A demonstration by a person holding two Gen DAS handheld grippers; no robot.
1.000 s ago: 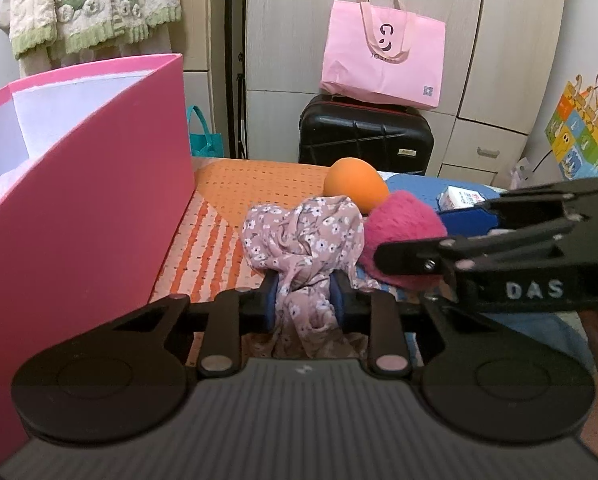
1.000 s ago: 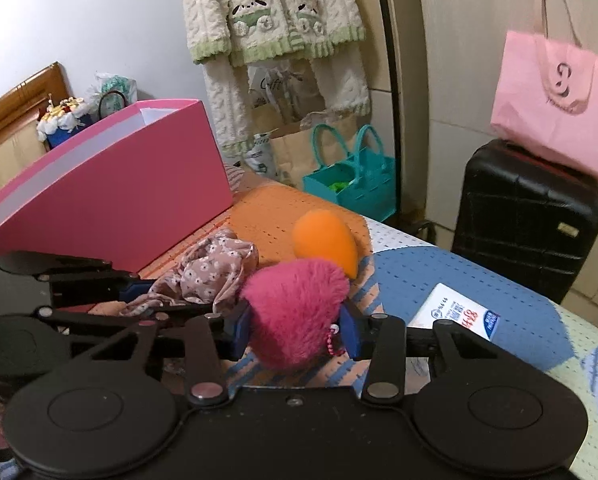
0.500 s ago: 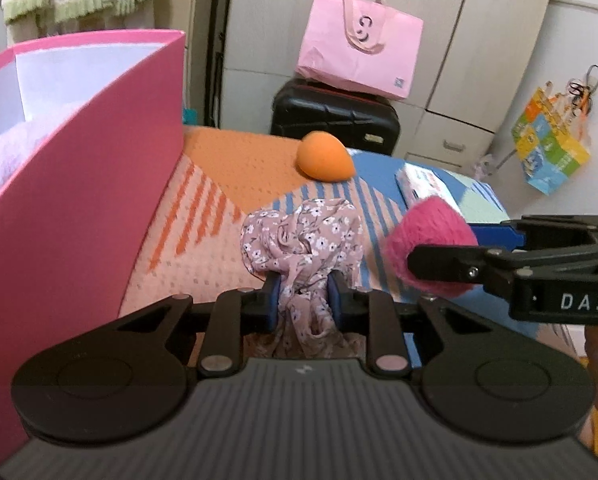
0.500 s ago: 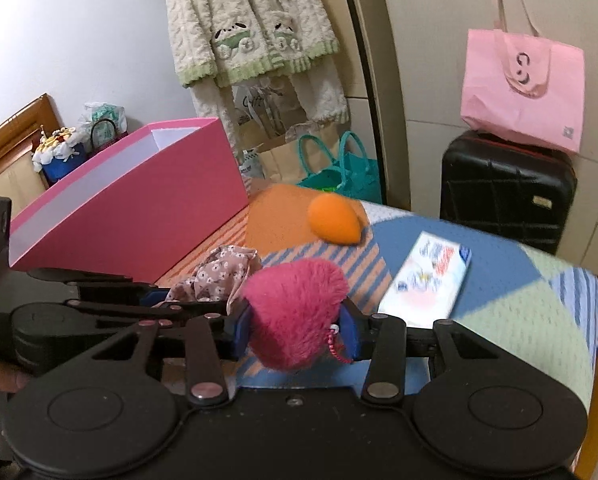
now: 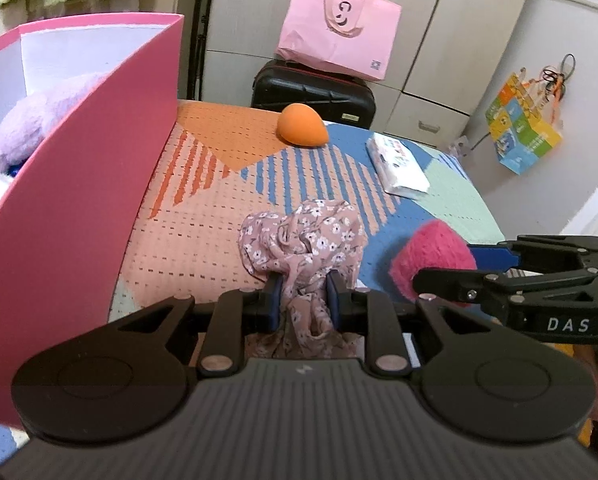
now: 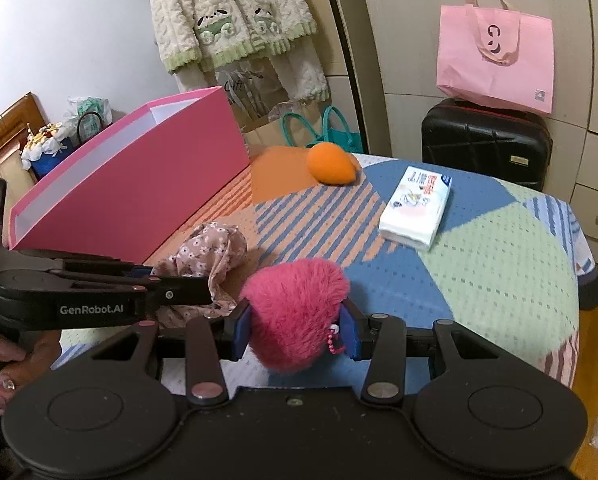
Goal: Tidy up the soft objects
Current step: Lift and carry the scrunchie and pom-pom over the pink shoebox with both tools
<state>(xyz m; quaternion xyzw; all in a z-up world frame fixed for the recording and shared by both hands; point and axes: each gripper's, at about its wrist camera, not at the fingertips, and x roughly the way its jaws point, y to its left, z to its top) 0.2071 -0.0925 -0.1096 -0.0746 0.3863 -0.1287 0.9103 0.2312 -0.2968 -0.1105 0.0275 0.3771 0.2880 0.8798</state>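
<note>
We noted the patterned worktop (image 5: pixel 203 232), a pink box (image 5: pixel 99 208) along its left side. Left claw (image 5: pixel 303 298) was pinched tight on the floral cloth (image 5: pixel 307 240), bunched above the worktop near the box. Right claw (image 6: pixel 297 330) stood partly open, its pads pressing the fuzzy pink ball (image 6: pixel 295 312). Both claws pointed downward, side by side. An orange sponge (image 6: pixel 331 164) and tissue pack (image 6: pixel 417 208) lay beyond.
</note>
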